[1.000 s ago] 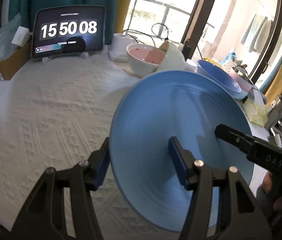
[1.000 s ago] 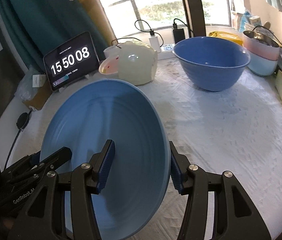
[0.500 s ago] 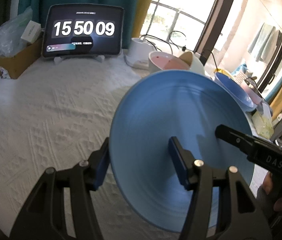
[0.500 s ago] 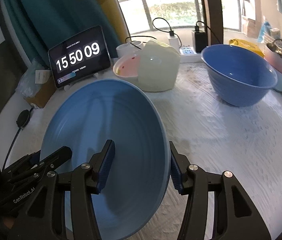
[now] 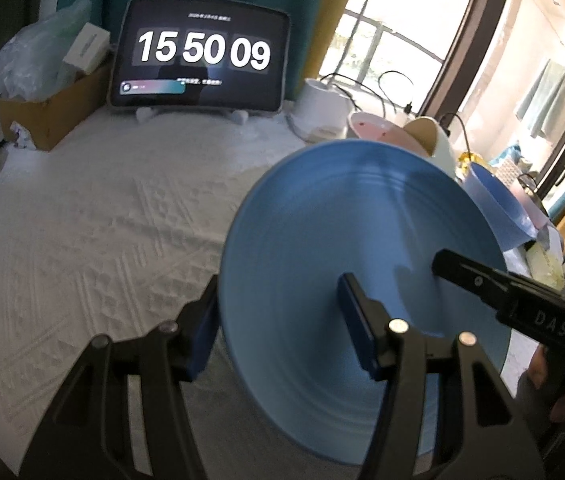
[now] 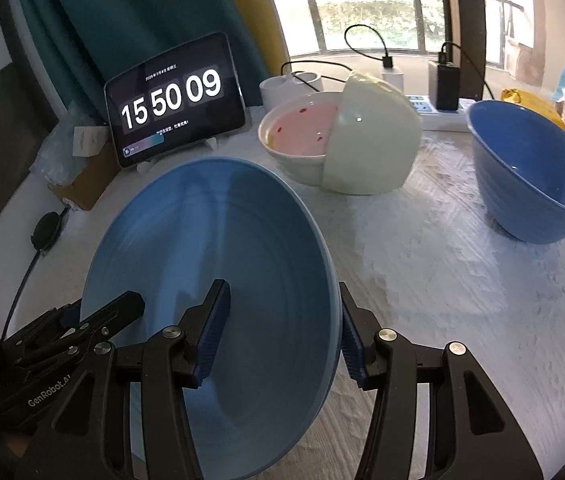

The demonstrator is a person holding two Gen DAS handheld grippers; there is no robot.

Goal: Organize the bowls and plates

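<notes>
Both grippers clamp one light blue plate point(image 6: 218, 280) from opposite edges. Left gripper point(image 5: 278, 328): jaws straddle the plate's left rim, one blue pad behind the rim, the other pressed on the inner face. Right gripper point(image 6: 280, 328): same hold on the opposite rim, one pad inside the dish, one outside it. In each wrist view the other gripper's black fingers reach in over the far edge. Plate is held tilted above the white textured tablecloth point(image 5: 82, 240); cannot tell whether its lower edge touches the cloth. Behind the plate, a pink-lined bowl point(image 6: 298, 128) sits upright with a cream bowl point(image 6: 374, 144) on its side, leaning against it. To the right, well apart from those two, a deep blue bowl point(image 6: 530, 184) stands upright on the cloth. At the far right edge of the right wrist view, something pinkish, too cropped to identify. Back of the table: tablet point(image 5: 200, 56) on a stand reading 15 50 09, a cardboard box point(image 5: 50, 108) with plastic wrap to its left, a white power strip point(image 6: 438, 114) with chargers and cables near the window.
</notes>
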